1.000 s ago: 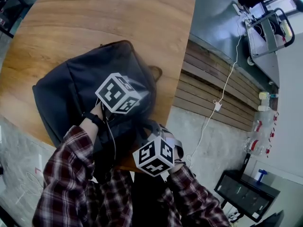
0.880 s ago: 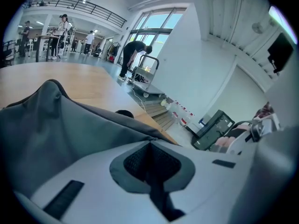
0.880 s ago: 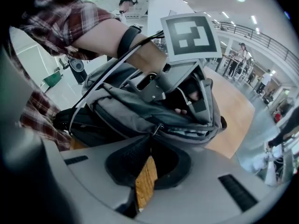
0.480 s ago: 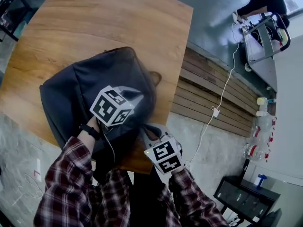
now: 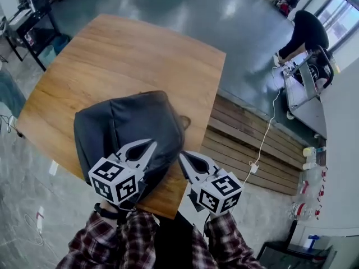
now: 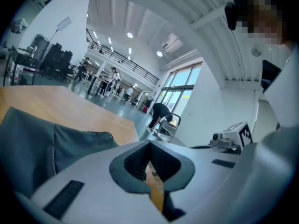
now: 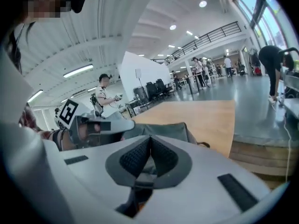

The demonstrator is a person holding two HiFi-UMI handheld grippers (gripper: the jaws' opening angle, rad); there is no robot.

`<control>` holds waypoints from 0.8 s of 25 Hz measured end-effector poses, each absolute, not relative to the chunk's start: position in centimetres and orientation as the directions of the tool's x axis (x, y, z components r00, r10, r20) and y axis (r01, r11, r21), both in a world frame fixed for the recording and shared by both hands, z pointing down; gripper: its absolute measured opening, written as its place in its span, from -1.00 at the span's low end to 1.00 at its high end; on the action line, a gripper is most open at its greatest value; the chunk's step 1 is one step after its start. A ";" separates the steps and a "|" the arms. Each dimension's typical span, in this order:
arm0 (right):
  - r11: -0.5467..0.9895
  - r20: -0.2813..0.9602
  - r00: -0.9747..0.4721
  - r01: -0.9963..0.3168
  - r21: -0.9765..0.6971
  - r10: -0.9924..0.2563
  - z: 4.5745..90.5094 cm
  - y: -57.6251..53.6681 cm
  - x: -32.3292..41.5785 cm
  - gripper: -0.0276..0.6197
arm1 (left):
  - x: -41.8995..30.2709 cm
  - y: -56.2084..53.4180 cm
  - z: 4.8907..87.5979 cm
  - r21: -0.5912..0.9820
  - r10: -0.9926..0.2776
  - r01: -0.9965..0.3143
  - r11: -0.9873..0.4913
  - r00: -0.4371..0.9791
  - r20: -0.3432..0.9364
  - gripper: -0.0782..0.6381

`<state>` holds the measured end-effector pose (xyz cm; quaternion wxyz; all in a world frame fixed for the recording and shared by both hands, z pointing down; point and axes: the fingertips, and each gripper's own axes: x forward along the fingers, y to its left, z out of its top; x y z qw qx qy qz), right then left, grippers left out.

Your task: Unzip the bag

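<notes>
The dark bag (image 5: 126, 122) sits at the lower centre of the head view, on the near right part of the wooden tabletop (image 5: 123, 49). It lies just ahead of both claws. The left claw (image 5: 151, 143) hangs over the bag's near end. The right claw (image 5: 182, 156) points at its lower right corner, by the tabletop's edge. Both claws are closed tip to tip on nothing. No zip pull can be made out, but the left claw looks nearer to the bag.

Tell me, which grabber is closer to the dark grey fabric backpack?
Left. The left gripper overlaps the dark grey fabric backpack's near edge; the right gripper sits just off its right side, by the wooden table's edge.
</notes>
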<state>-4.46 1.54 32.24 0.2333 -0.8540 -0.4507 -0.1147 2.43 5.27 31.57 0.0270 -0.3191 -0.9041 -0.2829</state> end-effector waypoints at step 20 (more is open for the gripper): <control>-0.622 0.182 0.644 0.765 -0.168 0.743 19.8 0.6 -3.0 -0.88 | 0.0 0.4 19.3 0.335 0.702 0.683 0.649 -0.708 0.083 -0.76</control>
